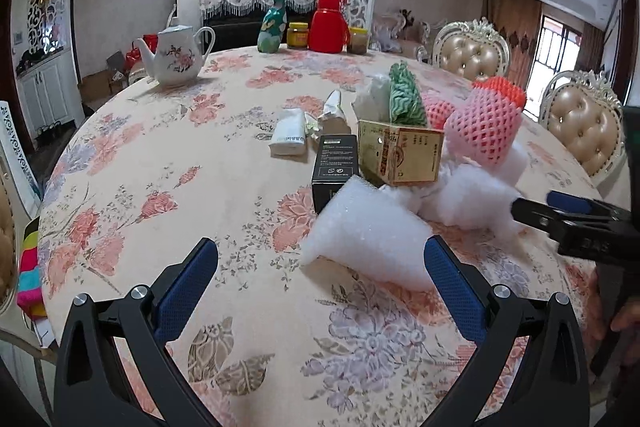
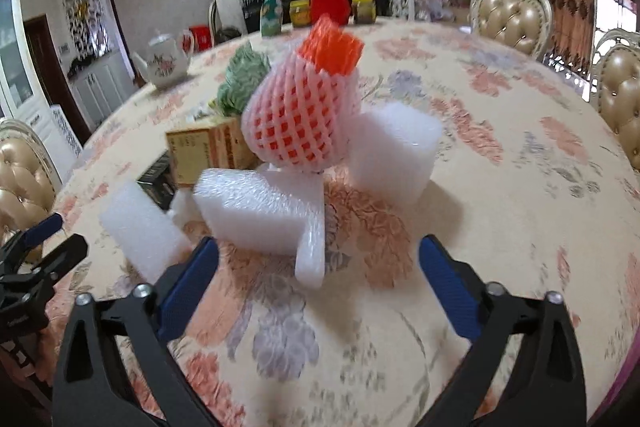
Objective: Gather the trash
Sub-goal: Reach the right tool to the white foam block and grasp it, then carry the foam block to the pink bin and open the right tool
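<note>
A heap of trash lies on the round floral table [image 1: 160,167]. In the left wrist view I see a white foam block [image 1: 368,231], a black box [image 1: 334,163], a yellow carton [image 1: 404,155], pink foam fruit netting [image 1: 484,131], a green-and-white wrapper [image 1: 404,95] and a white tissue pack [image 1: 289,137]. My left gripper [image 1: 320,263] is open, just short of the foam block. My right gripper [image 2: 318,261] is open over bent white foam [image 2: 264,215], with the pink netting [image 2: 300,123] and a foam cube [image 2: 394,151] beyond. The right gripper also shows at the right of the left wrist view [image 1: 560,215].
A floral teapot [image 1: 176,57], a green bottle [image 1: 272,27], a red flask [image 1: 328,25] and jars [image 1: 298,35] stand at the table's far edge. Padded chairs [image 1: 472,51] stand at the right. A striped cloth [image 1: 30,267] hangs at the left.
</note>
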Tool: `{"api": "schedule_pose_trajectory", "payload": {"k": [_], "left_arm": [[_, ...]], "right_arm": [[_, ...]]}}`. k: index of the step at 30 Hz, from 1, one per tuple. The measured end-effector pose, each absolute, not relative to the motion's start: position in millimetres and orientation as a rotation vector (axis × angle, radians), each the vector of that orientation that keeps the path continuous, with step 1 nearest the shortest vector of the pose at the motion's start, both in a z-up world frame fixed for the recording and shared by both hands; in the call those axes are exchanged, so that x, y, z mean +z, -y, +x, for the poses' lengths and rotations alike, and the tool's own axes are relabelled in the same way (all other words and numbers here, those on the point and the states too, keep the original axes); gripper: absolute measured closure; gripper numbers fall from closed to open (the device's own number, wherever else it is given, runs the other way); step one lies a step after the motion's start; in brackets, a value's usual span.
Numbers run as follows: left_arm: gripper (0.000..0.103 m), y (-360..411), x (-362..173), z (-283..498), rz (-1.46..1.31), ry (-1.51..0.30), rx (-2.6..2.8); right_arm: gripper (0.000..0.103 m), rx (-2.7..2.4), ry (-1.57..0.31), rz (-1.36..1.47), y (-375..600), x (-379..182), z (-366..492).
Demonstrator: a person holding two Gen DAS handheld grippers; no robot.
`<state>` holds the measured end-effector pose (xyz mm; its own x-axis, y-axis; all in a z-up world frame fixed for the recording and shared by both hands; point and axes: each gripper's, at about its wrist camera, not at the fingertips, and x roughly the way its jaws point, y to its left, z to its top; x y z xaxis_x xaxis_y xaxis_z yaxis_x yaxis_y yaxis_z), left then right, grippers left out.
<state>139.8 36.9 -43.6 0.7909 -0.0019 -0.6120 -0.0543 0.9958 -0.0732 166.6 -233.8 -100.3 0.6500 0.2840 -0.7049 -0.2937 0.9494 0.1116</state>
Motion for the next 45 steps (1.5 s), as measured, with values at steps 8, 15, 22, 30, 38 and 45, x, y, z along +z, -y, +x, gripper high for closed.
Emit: {"api": "schedule_pose_trajectory", "payload": {"k": [8, 15, 22, 30, 38, 45], "left_arm": [[0.007, -23, -53, 160, -0.064, -0.734, -0.005], [0.007, -5, -56, 185, -0.058, -0.766, -0.018], [0.019, 8, -69, 209, -0.027, -0.813, 0.039], [0.038, 15, -61, 190, -0.006, -0.748, 0.022], [0.050, 38, -47, 170, 0.014, -0.680, -0.050], [0.051, 91, -33, 166, 0.083, -0.622, -0.180]], "right_arm": [[0.088, 0.395, -0.860, 0.042, 240, -114, 185], [0.089, 0.381, -0.803, 0.085, 264, -111, 167], [0.088, 0.362, -0.782, 0.141, 291, -108, 156], [0.088, 0.356, -0.772, 0.182, 306, -115, 146], [0.088, 0.338, -0.740, 0.204, 323, -113, 133], [0.088, 0.245, -0.680, 0.222, 362, -105, 109]]}}
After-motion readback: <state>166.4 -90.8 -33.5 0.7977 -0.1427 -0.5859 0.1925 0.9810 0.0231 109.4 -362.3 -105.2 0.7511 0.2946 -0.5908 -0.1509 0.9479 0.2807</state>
